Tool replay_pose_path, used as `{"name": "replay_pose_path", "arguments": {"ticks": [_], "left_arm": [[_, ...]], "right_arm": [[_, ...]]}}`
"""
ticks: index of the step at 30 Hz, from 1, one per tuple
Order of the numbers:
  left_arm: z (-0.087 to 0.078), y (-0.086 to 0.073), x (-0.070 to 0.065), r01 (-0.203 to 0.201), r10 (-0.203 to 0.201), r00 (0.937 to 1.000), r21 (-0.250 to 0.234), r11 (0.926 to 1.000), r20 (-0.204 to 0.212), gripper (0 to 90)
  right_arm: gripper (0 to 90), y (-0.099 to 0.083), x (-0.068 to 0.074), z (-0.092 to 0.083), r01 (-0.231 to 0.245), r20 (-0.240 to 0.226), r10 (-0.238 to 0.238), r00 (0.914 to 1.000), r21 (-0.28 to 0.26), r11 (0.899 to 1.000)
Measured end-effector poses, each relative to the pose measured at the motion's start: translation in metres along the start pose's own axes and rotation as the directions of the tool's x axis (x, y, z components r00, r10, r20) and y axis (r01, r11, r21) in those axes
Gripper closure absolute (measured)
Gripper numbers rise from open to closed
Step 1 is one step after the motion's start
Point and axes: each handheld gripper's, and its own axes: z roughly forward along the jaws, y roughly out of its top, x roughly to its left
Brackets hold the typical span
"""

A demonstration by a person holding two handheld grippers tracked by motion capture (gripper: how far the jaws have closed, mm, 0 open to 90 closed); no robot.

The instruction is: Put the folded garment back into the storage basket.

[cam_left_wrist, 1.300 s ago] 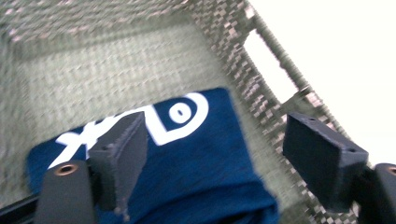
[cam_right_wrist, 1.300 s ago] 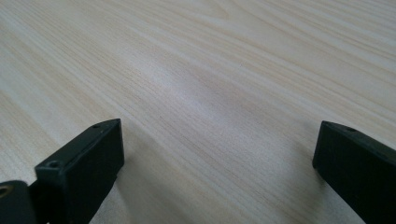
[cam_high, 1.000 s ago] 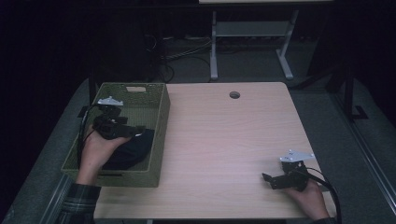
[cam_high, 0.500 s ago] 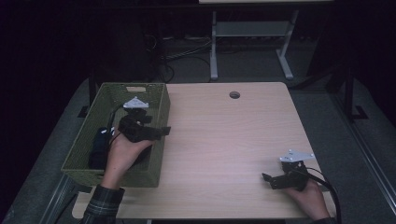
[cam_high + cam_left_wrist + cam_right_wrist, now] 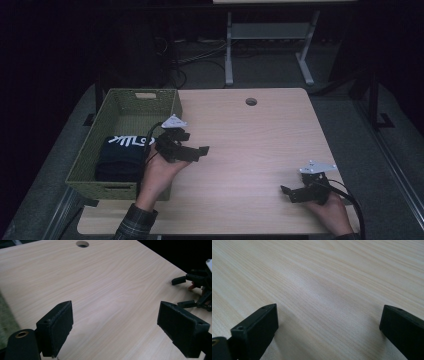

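Observation:
A green woven basket (image 5: 89,150) stands on the left end of the light wood table (image 5: 260,140). Inside it lies a dark folded garment (image 5: 120,152) with white print. My left gripper (image 5: 194,144) hovers just past the basket's right rim, over the table, open and holding nothing. In the left gripper view its jaws stand wide apart around bare wood (image 5: 115,325). My right gripper (image 5: 292,192) rests near the table's front right corner, open and empty. It appears again at the far right of the left gripper view (image 5: 197,287). The right gripper view has wood grain between its spread jaws (image 5: 327,327).
A round cable hole (image 5: 251,101) sits near the table's far edge. Beyond the table stands a grey metal frame (image 5: 270,35) with cables on the dark floor. The table's middle is bare wood.
My left gripper has come up out of the basket and moved right over the table, leaving the dark garment in the basket. The right gripper has stayed put.

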Motion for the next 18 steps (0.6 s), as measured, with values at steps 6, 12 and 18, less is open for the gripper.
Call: {"name": "replay_pose_path", "arguments": {"ticks": [6, 12, 18], "left_arm": [[0.023, -0.009, -0.013, -0.023, 0.022, 0.9993, 0.016, 0.9996, 0.03, 13.0], [0.046, -0.022, -0.022, -0.061, 0.059, 0.9977, 0.067, 0.9959, 0.033, 13.4], [0.064, -0.036, -0.026, -0.085, 0.082, 0.9962, 0.098, 0.9916, 0.031, 13.4]], "right_arm": [[1.5, 0.0, 0.0, 0.0, 0.0, -0.001, 0.0, 1.0, 0.0, 1.0], [1.5, 0.0, 0.0, 0.0, 0.0, -0.001, 0.0, 1.0, -0.001, 1.0], [1.5, 0.0, 0.0, 0.0, 0.0, -0.001, 0.0, 1.0, 0.0, 1.0]]}}
